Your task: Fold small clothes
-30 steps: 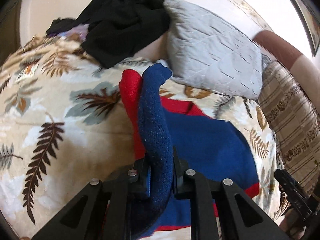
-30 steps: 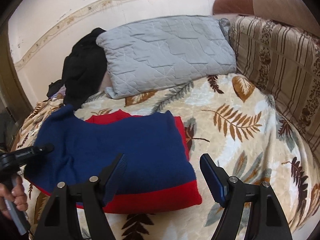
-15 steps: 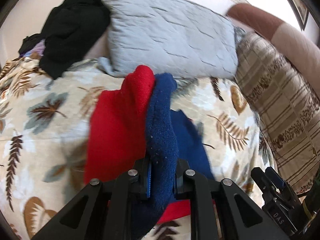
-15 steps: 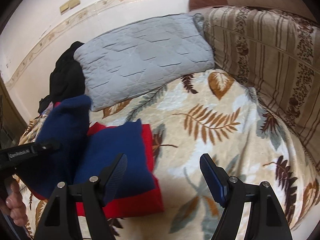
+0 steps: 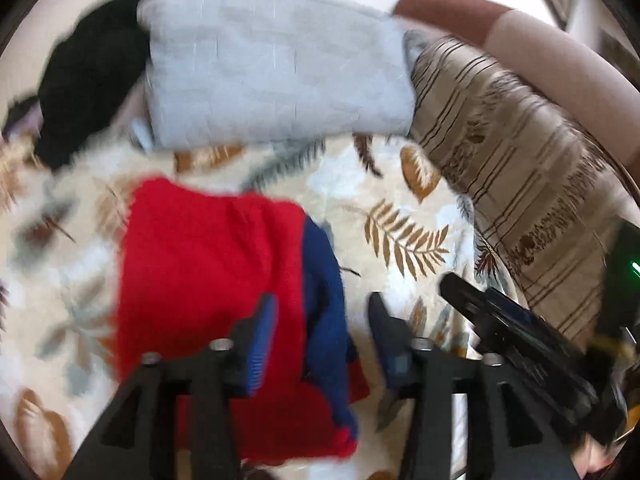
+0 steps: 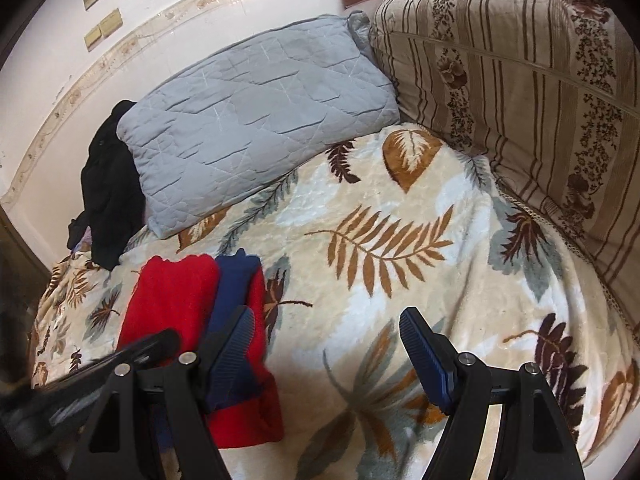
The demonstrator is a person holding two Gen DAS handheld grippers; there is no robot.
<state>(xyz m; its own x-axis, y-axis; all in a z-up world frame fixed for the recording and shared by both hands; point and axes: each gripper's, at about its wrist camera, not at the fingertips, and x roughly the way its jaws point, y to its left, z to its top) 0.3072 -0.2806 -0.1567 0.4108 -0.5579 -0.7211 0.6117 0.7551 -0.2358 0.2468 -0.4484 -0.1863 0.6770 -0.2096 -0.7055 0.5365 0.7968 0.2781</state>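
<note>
Two grippers above the folded red-and-blue sweater (image 5: 208, 272): left gripper (image 5: 322, 340) opening, pads clear; right gripper (image 6: 326, 354) agape, empty.

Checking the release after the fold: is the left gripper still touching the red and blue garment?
Cannot tell. Left wrist view: left gripper jaws opening, pads clear of the red and blue garment lying between them, but blur hides whether a finger brushes it.

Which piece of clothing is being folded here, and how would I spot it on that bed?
Start at the big grey quilted pillow against the wall and come down onto the leaf-patterned blanket. Near its left side lies a small red and navy knitted garment, folded over into a narrow strip. Its bright red is the giveaway: the only other clothing is a black heap left of the pillow.
</note>
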